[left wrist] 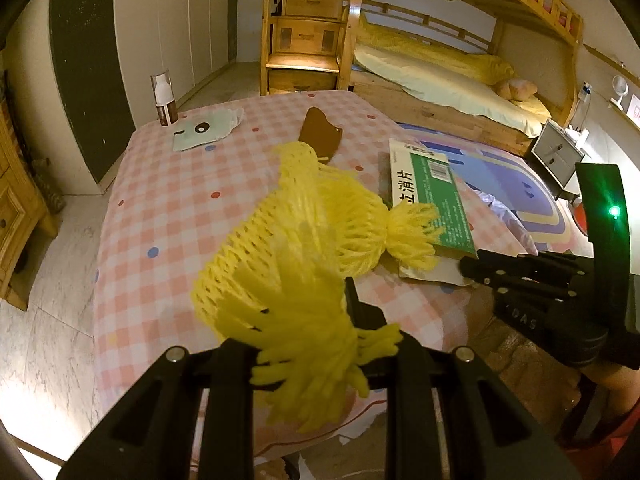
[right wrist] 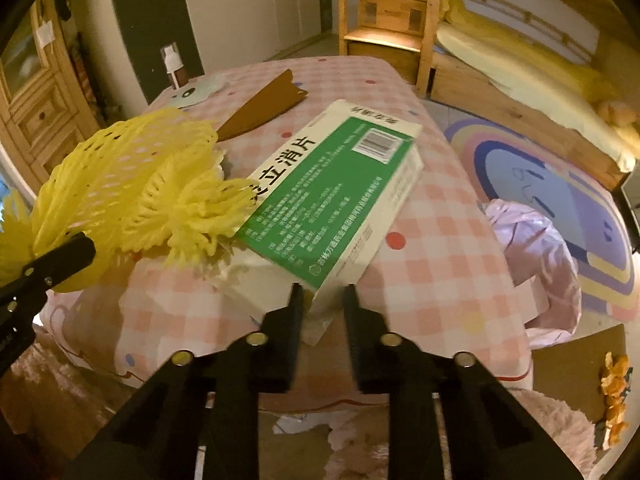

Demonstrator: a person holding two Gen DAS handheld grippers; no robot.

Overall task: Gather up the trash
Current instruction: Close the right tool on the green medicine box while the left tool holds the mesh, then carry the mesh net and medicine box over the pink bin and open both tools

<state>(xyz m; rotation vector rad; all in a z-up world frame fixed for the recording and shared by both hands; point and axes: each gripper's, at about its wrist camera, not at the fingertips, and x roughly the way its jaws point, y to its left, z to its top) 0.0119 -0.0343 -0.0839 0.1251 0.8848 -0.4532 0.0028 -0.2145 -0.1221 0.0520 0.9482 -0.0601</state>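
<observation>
A yellow foam fruit net (left wrist: 288,248) lies on the pink checked table (left wrist: 168,208). My left gripper (left wrist: 316,340) is shut on its frayed near end. The net also shows in the right wrist view (right wrist: 132,188), with the left gripper (right wrist: 52,264) at its left. A green and white medicine box (right wrist: 336,196) lies flat by the net, partly over white paper (right wrist: 256,280). My right gripper (right wrist: 320,296) stands at the box's near corner, jaws narrowly apart on either side of it. In the left wrist view the box (left wrist: 436,196) and the right gripper (left wrist: 468,268) show at the right.
A brown card piece (left wrist: 320,136), a pale green cloth (left wrist: 208,128) and a spray bottle (left wrist: 164,100) sit at the table's far side. A pink plastic bag (right wrist: 536,256) hangs off the right edge. Orange peel (right wrist: 616,388) lies on the floor. A bunk bed (left wrist: 460,80) stands behind.
</observation>
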